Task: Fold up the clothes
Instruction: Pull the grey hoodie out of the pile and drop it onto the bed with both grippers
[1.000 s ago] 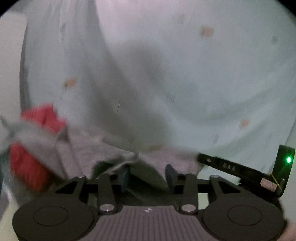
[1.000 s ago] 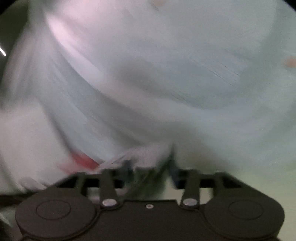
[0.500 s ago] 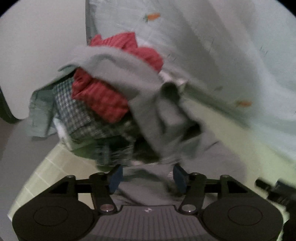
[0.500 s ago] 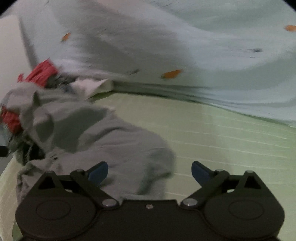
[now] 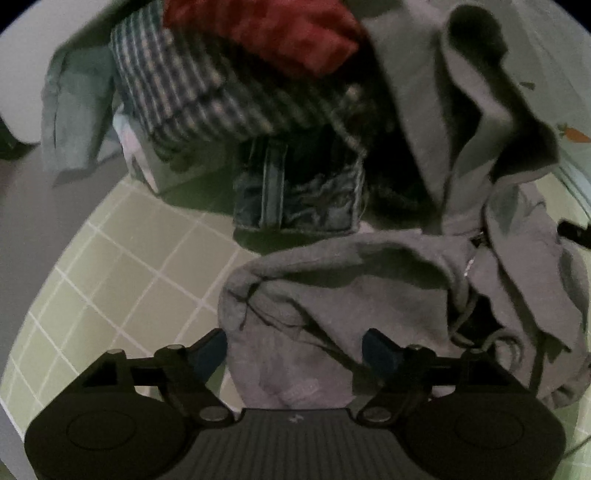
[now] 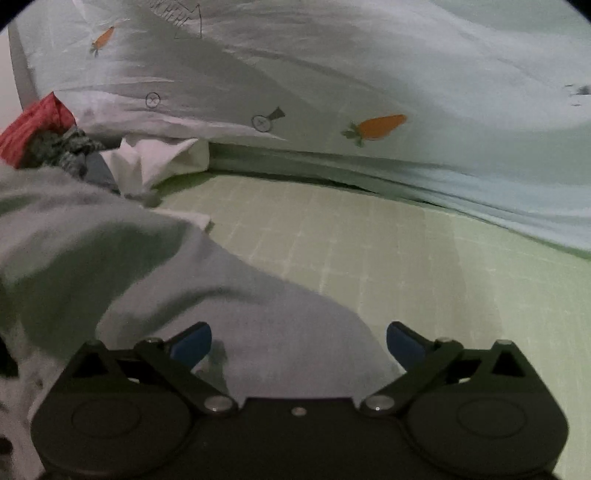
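A pale duvet printed with carrots [image 6: 332, 74] banks up across the far side, from ten to three o'clock, over a green checked sheet [image 6: 369, 251]. On that sheet a grey hoodie [image 5: 332, 302] sprawls crumpled, reaching back at twelve o'clock to a heap of clothes: a checked shirt [image 5: 192, 88], a red garment [image 5: 280, 33], folded denim [image 5: 295, 199]. The left tool [image 5: 295, 350] is spread, hoodie cloth lying between its tips, ungripped. The right tool [image 6: 299, 343] gapes wide over the hoodie's edge.
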